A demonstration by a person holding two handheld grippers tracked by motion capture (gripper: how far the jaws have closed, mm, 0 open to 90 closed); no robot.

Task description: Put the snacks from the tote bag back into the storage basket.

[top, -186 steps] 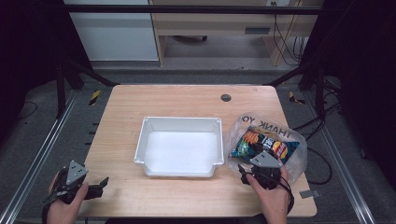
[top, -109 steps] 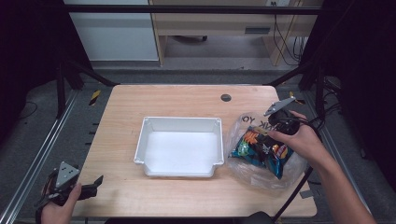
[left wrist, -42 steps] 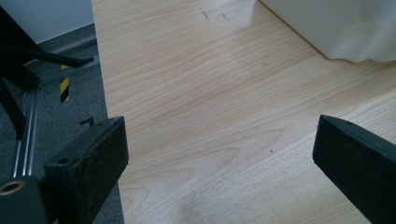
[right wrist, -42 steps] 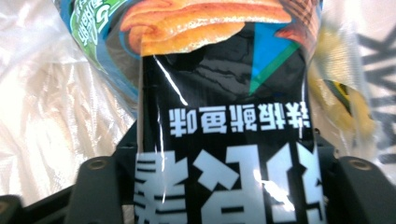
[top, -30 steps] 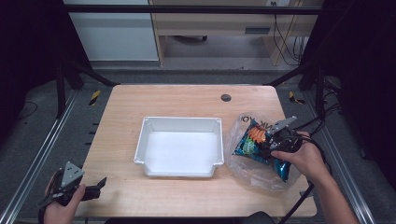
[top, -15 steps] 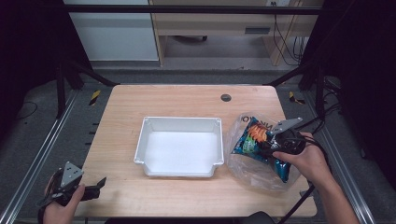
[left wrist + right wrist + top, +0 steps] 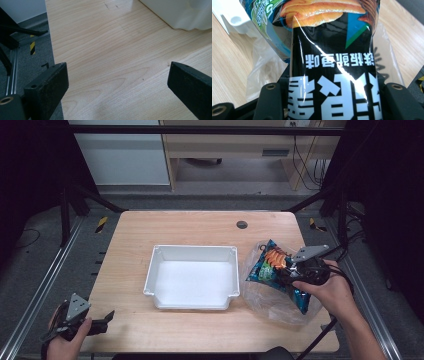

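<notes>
Since a second ago my right gripper [image 7: 287, 276] has lifted a little with the snack packet [image 7: 332, 75] in its grip, and the colourful end of that packet now stands higher over the clear bag [image 7: 272, 297]. Its jaws are closed on the packet's black end; in the right gripper view the packet runs up from between them, its orange-and-blue picture at the far end. It sits at the table's [image 7: 200, 227] right side, just right of the white tray [image 7: 192, 254], above the crumpled bag, which lies on the wood. A second, blue-green packet [image 7: 268, 27] rests just beside it on the tray side. My left gripper [image 7: 102, 321] hangs at the near left corner, well apart, jaws wide open with nothing between them, bare wood beneath.
</notes>
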